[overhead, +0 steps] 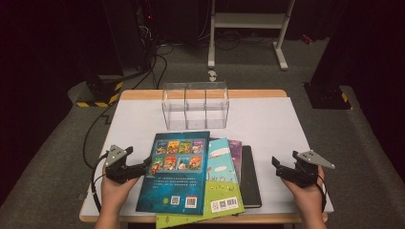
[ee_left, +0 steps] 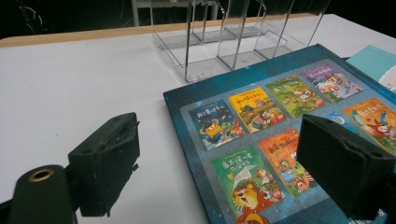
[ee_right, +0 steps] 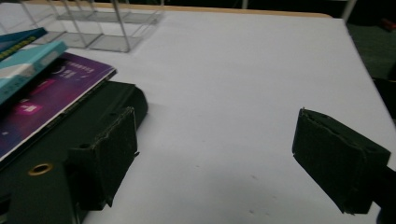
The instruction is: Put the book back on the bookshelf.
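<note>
Nothing is filed yet: the clear plastic rack [overhead: 196, 106] at the back of the white counter [overhead: 267, 124] stands empty, its three slots bare, and all four books lie stacked and fanned near the front edge. The dark blue picture book [overhead: 175, 172] tops the pile, glossy and flat, over a green-and-teal book [overhead: 223, 183], a purple book [ee_right: 44, 100] and a matte black book [overhead: 251, 176]. The left tongs [ee_left: 219, 158] hang wide, straddling the blue book's left edge without pressing it. The right tongs [ee_right: 215, 161] gape wide over bare counter beside the black book.
</note>
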